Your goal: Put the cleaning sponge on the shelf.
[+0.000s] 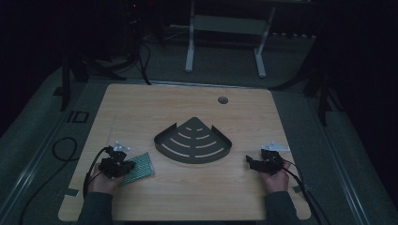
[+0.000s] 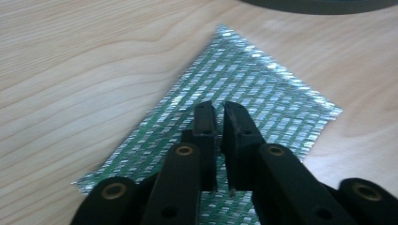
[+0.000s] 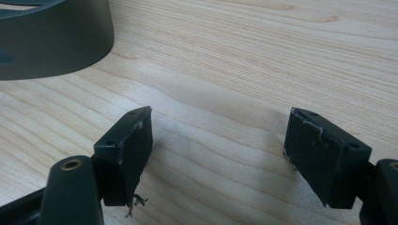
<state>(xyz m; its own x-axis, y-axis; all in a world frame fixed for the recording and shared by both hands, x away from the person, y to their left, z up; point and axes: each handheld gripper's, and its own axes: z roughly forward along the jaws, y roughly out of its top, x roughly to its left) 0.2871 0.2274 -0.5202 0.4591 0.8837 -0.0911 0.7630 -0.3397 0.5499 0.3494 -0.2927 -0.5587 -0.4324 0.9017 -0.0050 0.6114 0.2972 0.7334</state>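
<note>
1. The green foil packet [image 2: 225, 122] lay flat near the table's [image 1: 187, 201] front-left corner, just clear of the dark fan-shaped tray [image 1: 193, 140] at the centre.
2. The left gripper [image 2: 219, 110] hovered over the packet, its jaws a narrow slit apart with nothing between them, probably lined up to pinch an edge.
3. The right gripper [image 3: 218, 136] waited near the front-right edge, jaws spread wide and empty over bare wood, likely kept out of the way.
</note>
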